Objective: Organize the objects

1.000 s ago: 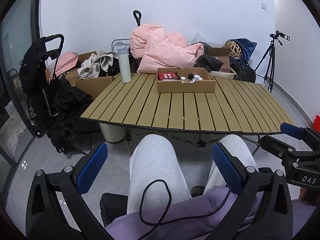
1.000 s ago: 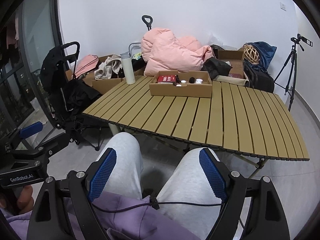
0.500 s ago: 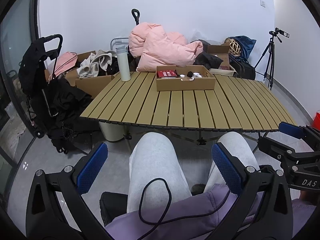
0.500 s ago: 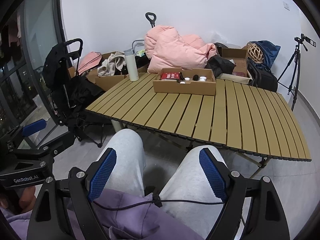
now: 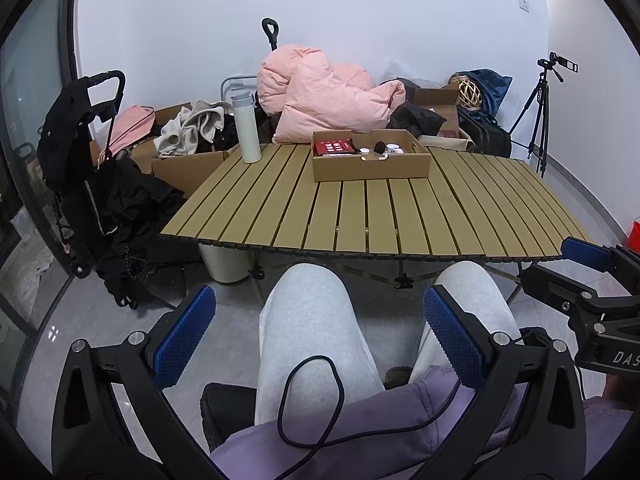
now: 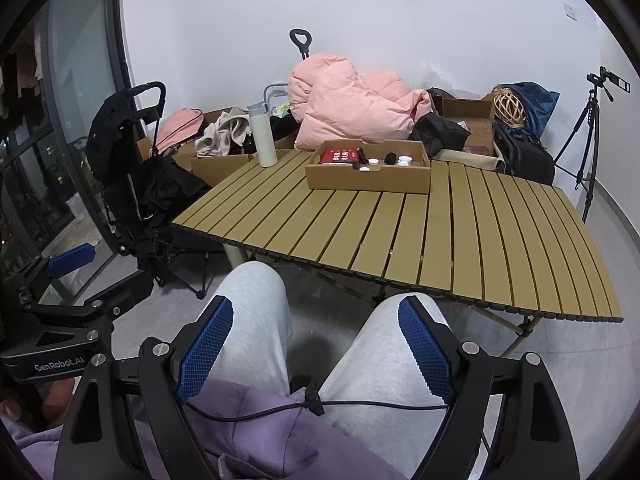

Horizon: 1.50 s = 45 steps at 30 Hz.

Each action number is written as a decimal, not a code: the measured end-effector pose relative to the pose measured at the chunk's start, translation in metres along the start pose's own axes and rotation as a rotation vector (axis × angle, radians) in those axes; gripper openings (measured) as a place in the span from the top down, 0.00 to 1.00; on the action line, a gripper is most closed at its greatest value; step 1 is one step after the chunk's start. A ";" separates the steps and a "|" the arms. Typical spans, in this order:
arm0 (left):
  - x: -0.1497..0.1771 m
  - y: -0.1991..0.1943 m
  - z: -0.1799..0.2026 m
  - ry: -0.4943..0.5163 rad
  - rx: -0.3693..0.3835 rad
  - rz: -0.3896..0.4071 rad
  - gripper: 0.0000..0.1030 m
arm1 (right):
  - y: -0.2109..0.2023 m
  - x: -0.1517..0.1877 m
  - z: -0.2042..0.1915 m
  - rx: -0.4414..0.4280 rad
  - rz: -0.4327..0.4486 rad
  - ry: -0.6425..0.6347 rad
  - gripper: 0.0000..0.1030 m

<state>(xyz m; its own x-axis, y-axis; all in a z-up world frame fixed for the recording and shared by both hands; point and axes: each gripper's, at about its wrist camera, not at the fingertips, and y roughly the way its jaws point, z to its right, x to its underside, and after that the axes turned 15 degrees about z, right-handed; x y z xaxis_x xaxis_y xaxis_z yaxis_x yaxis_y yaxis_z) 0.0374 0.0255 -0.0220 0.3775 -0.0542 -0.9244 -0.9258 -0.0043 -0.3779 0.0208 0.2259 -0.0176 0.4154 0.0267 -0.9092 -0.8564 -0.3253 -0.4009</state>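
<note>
While held low over grey-trousered knees, left gripper (image 5: pixel 320 332) and right gripper (image 6: pixel 316 344) both gaping, grasping nothing; cardboard tray (image 5: pixel 372 168) and white flask (image 5: pixel 247 128) far off on slatted table (image 5: pixel 400 216)

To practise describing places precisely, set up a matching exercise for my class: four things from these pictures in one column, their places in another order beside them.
Things:
1. bottle
2. red packet
3. tripod
4. pink duvet

Places:
A. inside the cardboard box
B. on the floor by the right wall
C. piled behind the table
D. upright on the table's far left corner

Pairs: 1-D, 2-A, 3-B, 4-C
</note>
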 end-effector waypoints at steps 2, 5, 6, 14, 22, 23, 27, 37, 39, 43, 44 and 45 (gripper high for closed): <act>0.000 0.000 0.000 -0.001 0.000 -0.001 0.00 | -0.001 0.000 0.000 0.000 0.002 0.000 0.15; 0.000 0.000 0.000 0.002 -0.001 -0.001 0.00 | 0.000 0.000 0.002 -0.003 0.001 0.006 0.15; 0.000 0.000 0.000 0.003 -0.001 -0.002 0.00 | 0.000 0.000 0.002 -0.005 -0.001 0.008 0.15; 0.001 0.000 0.000 0.004 -0.001 -0.002 0.00 | 0.001 0.000 0.003 -0.012 -0.003 0.014 0.15; 0.001 0.000 0.000 0.006 0.000 -0.001 0.00 | 0.001 0.002 0.002 -0.013 -0.001 0.009 0.15; 0.001 -0.001 0.001 0.007 0.000 -0.001 0.00 | 0.002 0.002 0.002 -0.013 -0.002 0.009 0.15; 0.001 -0.002 0.002 0.009 0.003 0.000 0.00 | 0.001 0.003 0.002 -0.014 -0.002 0.011 0.15; 0.000 -0.004 0.002 0.011 0.003 -0.003 0.00 | 0.001 0.003 0.001 -0.015 -0.006 0.011 0.15; -0.001 -0.004 0.001 0.013 0.004 -0.001 0.00 | 0.001 0.003 0.002 -0.014 -0.006 0.012 0.15; -0.001 -0.007 0.003 0.024 0.015 0.014 0.00 | 0.000 0.003 0.003 -0.008 -0.004 0.017 0.15; -0.002 -0.009 0.005 0.031 0.015 0.024 0.00 | -0.001 0.003 0.003 -0.007 -0.004 0.017 0.15; -0.002 -0.010 0.006 0.037 0.021 0.032 0.00 | -0.001 0.003 0.002 -0.008 -0.004 0.017 0.15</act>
<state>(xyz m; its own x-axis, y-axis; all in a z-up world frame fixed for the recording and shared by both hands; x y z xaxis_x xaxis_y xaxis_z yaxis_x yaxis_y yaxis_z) 0.0460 0.0318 -0.0165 0.3468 -0.0908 -0.9335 -0.9366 0.0192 -0.3499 0.0218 0.2284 -0.0203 0.4241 0.0122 -0.9055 -0.8523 -0.3327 -0.4036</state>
